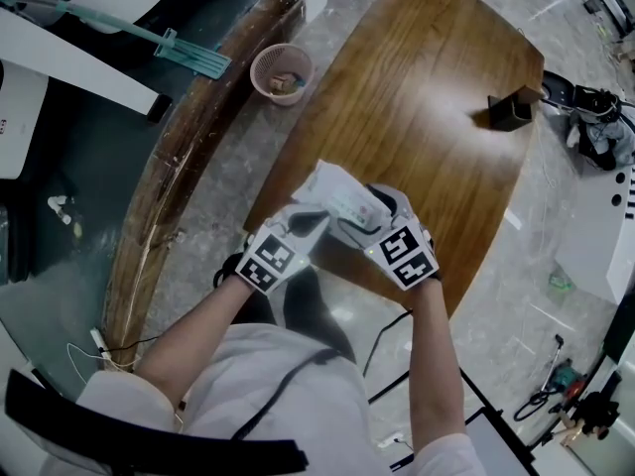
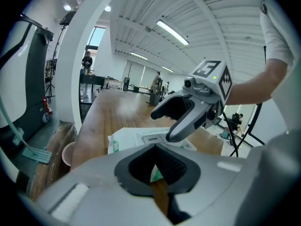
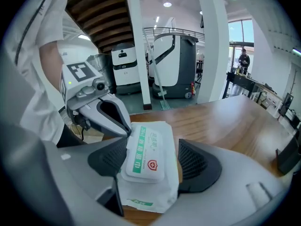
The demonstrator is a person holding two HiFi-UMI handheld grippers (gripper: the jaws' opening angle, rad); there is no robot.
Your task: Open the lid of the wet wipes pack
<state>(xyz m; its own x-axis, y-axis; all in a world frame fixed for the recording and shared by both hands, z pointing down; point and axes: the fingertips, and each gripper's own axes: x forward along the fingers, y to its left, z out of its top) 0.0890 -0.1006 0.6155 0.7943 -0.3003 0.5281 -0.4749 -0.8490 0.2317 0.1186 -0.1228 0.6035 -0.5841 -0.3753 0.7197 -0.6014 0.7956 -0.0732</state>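
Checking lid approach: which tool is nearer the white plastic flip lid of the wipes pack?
Right. The right tool straddles the white plastic flip lid, jaws apart; left tool clamps the white soft wet wipes pack's edge, off the lid.

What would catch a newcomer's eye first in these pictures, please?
The white wet wipes pack, at the near edge of the wooden table, draws the eye first. The left gripper is clamped on one edge of it, while the right gripper straddles it with jaws wide apart, the lid shut. Farther off, a small dark box stands alone on the table.
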